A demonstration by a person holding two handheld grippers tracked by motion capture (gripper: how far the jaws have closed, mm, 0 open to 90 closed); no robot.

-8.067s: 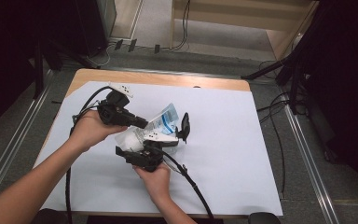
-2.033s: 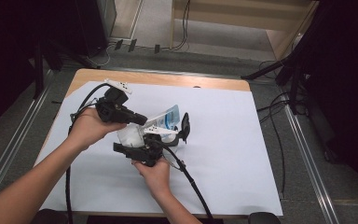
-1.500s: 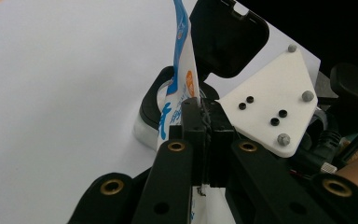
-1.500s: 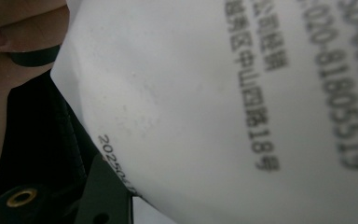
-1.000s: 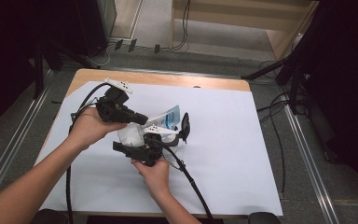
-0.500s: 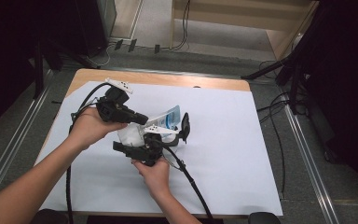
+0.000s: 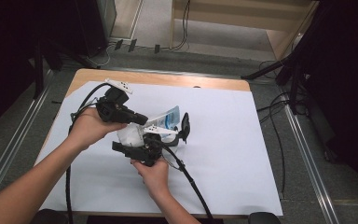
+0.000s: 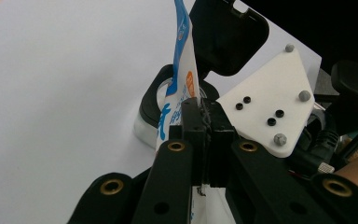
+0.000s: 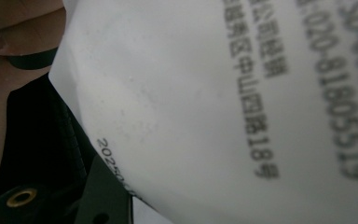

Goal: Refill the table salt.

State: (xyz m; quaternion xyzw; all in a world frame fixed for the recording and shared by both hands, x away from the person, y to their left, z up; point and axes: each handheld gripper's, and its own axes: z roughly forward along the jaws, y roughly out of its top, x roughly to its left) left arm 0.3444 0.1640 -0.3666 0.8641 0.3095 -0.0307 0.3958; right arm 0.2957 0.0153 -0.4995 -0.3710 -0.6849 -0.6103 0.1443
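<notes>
White and blue plastic, the pouch [image 7: 161,122] hangs above the table [image 7: 242,154] between both grippers: the left gripper [image 8: 201,114] is pressed together on its thin edge, and the right gripper [image 7: 150,140] pinches its fuller white body. Pulling them apart could tear the film, or the flat edge might slip free over the black-lidded container [image 8: 154,100].

On the white back of the plastic pouch [image 9: 242,93], seen close in the right gripper view, black print runs sideways: a phone number starting "020-818055519" beside a blurred line of Chinese characters that ends in "18号". Near the pouch's edge stands a date stamp beginning "2025", the rest hidden. In the left gripper view the pouch's blue-and-white front [image 8: 182,70] carries lettering too slanted to read
</notes>
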